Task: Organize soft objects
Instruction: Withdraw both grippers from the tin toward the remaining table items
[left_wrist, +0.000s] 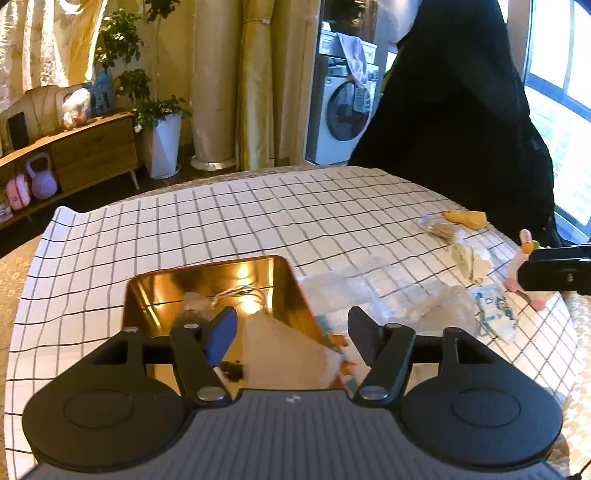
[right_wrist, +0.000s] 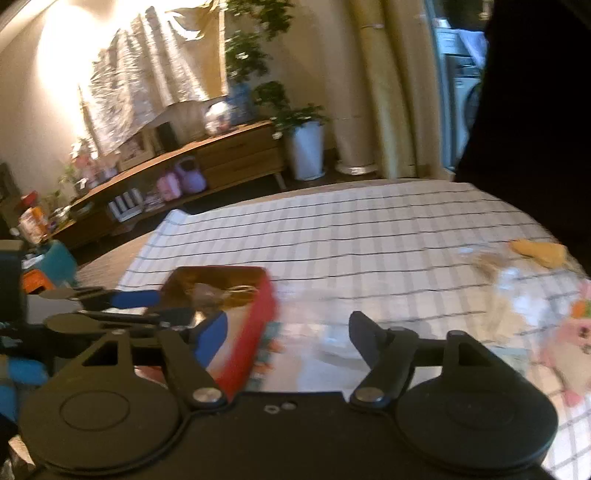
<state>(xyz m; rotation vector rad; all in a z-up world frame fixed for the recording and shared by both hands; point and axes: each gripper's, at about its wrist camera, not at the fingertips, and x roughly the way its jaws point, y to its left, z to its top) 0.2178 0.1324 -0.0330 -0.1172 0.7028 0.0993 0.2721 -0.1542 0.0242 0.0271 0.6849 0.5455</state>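
My left gripper (left_wrist: 291, 328) is open and hovers over the near end of a red tin (left_wrist: 207, 284) with a shiny gold inside. In the tin lie a white soft pouch (left_wrist: 284, 354), a coil of cord (left_wrist: 240, 293) and a small dark item. My right gripper (right_wrist: 288, 332) is open and empty above the tin's red wall (right_wrist: 251, 347); this view is blurred. To the right on the checked cloth (left_wrist: 221, 221) lie clear plastic bags (left_wrist: 373, 291), a blue-patterned pouch (left_wrist: 495, 314), a yellow soft piece (left_wrist: 467, 218) and a pink plush toy (right_wrist: 569, 339).
A person in black (left_wrist: 461, 110) stands at the table's far right. The black body of the right gripper (left_wrist: 554, 275) covers part of the pink toy. A wooden sideboard (left_wrist: 92, 147), a potted plant (left_wrist: 162, 144) and a washing machine (left_wrist: 343, 114) stand beyond the table.
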